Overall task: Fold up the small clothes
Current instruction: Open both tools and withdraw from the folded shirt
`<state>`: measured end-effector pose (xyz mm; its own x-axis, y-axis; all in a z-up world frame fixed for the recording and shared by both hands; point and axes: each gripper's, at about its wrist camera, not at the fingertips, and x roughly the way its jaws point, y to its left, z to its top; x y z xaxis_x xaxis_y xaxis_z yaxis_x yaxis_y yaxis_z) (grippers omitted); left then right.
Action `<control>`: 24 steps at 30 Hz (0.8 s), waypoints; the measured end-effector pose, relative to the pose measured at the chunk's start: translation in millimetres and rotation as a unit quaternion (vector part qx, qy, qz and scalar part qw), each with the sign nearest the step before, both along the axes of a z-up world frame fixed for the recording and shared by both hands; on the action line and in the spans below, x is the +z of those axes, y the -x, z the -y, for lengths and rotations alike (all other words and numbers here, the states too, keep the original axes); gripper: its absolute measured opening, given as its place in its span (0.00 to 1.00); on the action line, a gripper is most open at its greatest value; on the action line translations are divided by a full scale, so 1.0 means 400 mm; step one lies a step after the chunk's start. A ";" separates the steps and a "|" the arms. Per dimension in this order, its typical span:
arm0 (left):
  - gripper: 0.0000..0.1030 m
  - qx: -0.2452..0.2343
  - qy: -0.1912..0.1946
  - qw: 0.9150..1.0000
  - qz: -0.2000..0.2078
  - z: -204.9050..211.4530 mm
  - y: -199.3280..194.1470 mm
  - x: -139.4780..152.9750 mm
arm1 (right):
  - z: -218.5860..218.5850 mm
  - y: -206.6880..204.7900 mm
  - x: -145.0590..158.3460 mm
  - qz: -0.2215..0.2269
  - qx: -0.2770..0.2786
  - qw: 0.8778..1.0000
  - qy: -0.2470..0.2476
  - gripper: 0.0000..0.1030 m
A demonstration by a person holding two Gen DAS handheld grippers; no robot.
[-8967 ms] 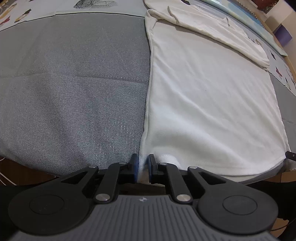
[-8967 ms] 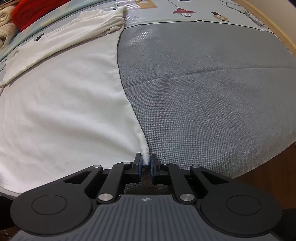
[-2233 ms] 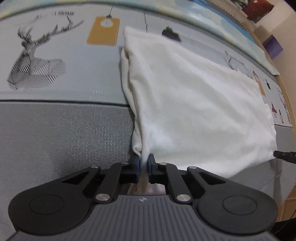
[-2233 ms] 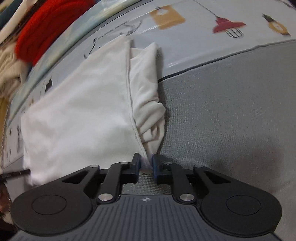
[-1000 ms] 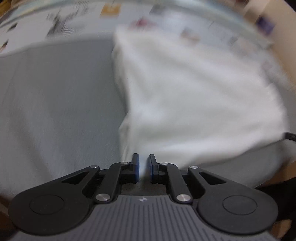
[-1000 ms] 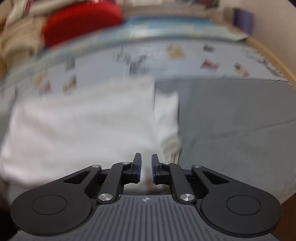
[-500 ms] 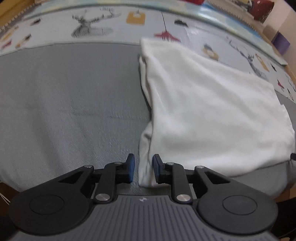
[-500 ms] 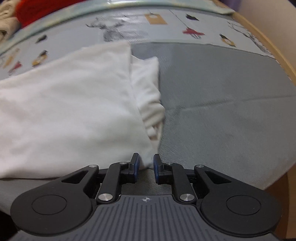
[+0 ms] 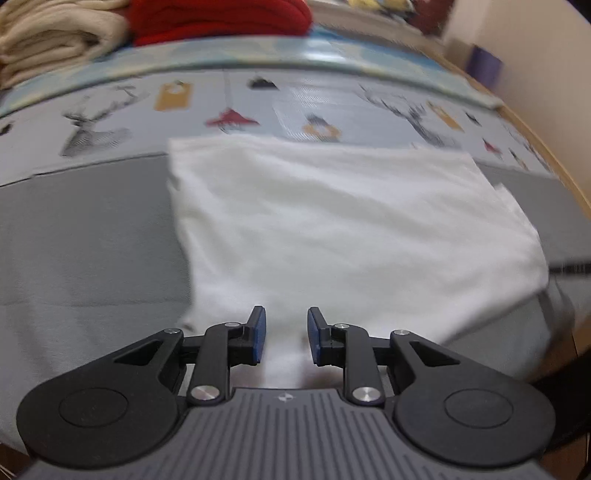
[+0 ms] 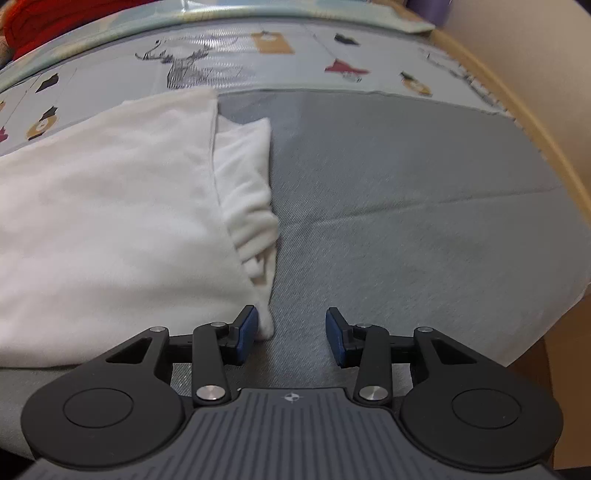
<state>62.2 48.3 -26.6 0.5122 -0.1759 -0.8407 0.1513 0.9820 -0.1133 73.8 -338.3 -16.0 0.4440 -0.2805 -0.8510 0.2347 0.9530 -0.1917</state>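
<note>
The left gripper [image 9: 282,334] is sitting open, with nothing in it, over the near edge of the shirt [image 9: 332,221]. The white shirt is lying folded on the gray mat [image 9: 85,236]. Beige and red clothes [image 9: 218,14] are sitting far behind. The right gripper [image 10: 291,334] is gaping wide and holding nothing. Its left pad [image 10: 246,334] is just beside the shirt's corner.

My left wrist camera looked low across the white garment [image 9: 332,229] from its near edge; my right one faced its right edge [image 10: 110,206], close, sharing the gray mat [image 10: 406,184].
</note>
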 end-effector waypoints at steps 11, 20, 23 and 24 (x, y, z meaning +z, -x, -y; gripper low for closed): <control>0.32 0.017 -0.021 1.000 -0.010 -0.001 0.004 0.006 | -0.013 0.023 0.110 0.136 0.018 0.991 0.002 0.42; 0.59 -0.007 -0.032 0.998 0.061 -0.033 0.051 0.169 | -0.154 0.031 0.120 0.155 0.114 0.981 -0.019 0.42; 0.66 -0.001 -0.032 0.996 0.082 -0.046 0.073 0.168 | -0.201 0.040 0.115 0.158 0.138 0.977 -0.030 0.42; 0.67 0.009 -0.031 0.996 0.079 -0.054 0.077 0.158 | -0.217 0.043 0.114 0.158 0.146 0.976 -0.033 0.42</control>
